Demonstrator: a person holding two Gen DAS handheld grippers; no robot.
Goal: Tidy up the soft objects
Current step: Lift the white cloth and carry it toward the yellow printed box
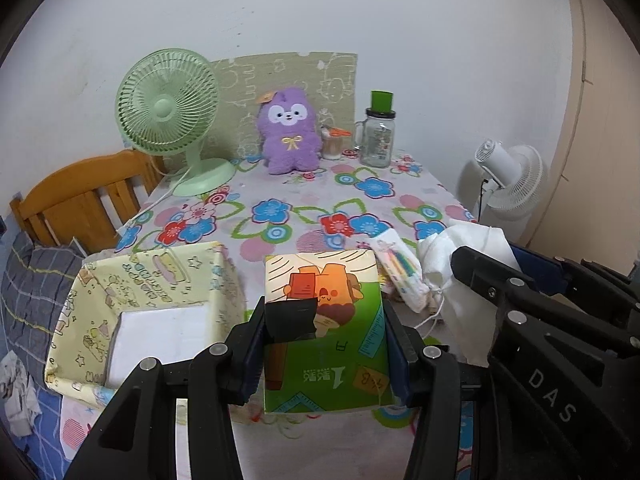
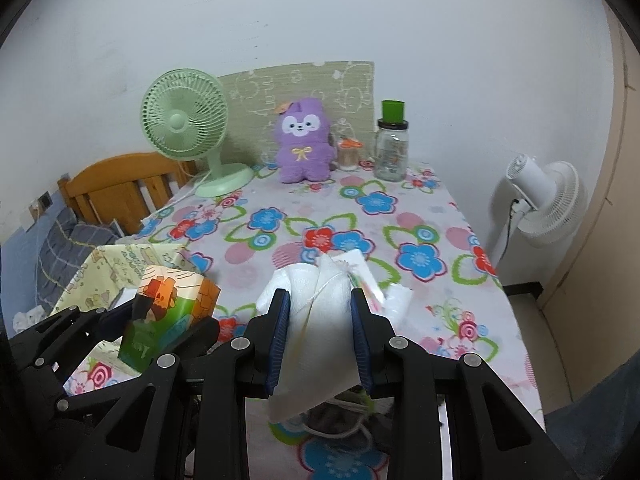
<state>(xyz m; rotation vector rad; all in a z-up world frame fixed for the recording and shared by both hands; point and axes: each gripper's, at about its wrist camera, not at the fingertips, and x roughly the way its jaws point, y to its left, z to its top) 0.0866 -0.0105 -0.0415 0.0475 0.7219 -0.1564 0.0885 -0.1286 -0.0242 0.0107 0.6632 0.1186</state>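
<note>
Nearest, the left gripper is clenched on a green tissue pack, beside a yellow box on its left. The right gripper grasps a white cloth bundle above the floral tablecloth; a purple plush sits far back.

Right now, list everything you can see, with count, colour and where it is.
Tissue pack: one, green and orange, in left gripper.
White cloth: one, in right gripper.
Paper box: one, pale yellow, table's left edge.
Small packet: one, white with coloured print, beside the cloth.
Plush toy: one, purple, table back.
Desk fan: one, green, back left.
Glass jar: one, green lid, back right.
Standing fan: one, white, right of table.
Left gripper: black.
Right gripper: black.
</note>
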